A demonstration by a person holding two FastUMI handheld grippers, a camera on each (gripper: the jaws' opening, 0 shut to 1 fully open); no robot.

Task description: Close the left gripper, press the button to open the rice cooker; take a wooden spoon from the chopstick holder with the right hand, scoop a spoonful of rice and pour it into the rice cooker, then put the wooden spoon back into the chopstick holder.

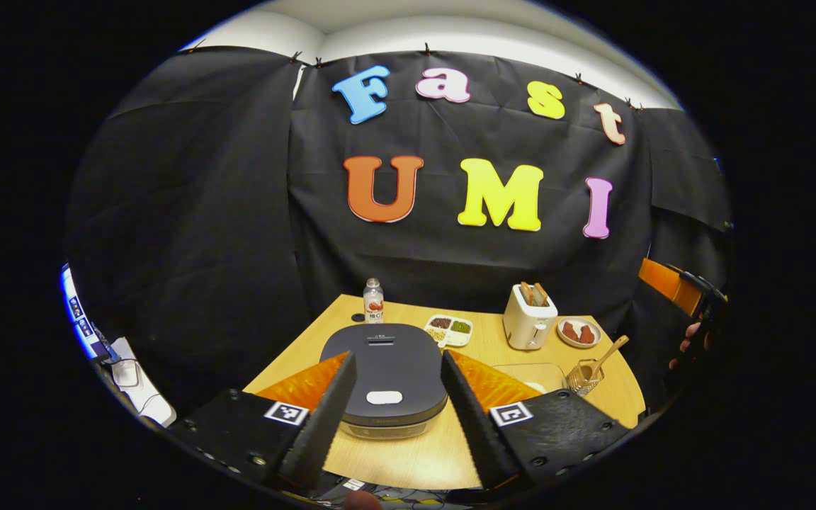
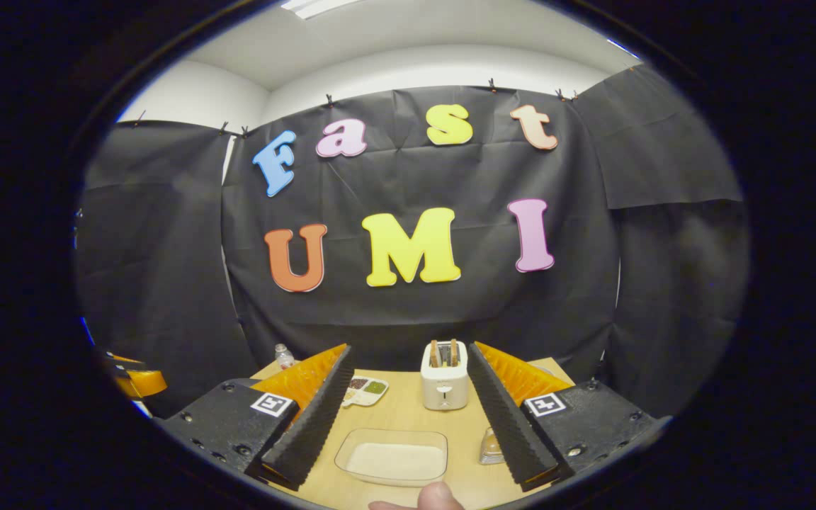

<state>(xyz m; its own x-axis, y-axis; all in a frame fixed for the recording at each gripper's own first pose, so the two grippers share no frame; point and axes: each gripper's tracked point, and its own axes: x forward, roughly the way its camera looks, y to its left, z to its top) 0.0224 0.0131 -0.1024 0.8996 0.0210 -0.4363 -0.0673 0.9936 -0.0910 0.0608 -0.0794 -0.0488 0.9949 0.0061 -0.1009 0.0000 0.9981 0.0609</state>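
Note:
The dark grey rice cooker (image 1: 387, 361) sits lid down at the near edge of the wooden table (image 1: 415, 453), a white button (image 1: 384, 397) on its front. My left gripper (image 1: 398, 358) hovers above it, open, fingers either side of the lid and apart from it. A wooden spoon (image 1: 610, 352) stands in the chopstick holder (image 1: 584, 375) at the right. Beside it lies a clear rice container (image 1: 532, 375). My right gripper (image 2: 409, 350) is open and holds nothing, above the rice container (image 2: 394, 457). The chopstick holder (image 2: 491, 446) peeks out beside its right finger.
A white toaster (image 1: 528, 316) with toast, a plate (image 1: 579, 331), a divided dish (image 1: 450, 329) and a bottle (image 1: 373, 301) line the table's back. The toaster (image 2: 444, 375) stands ahead of the right gripper. A hand (image 1: 688, 340) holds the other gripper at far right.

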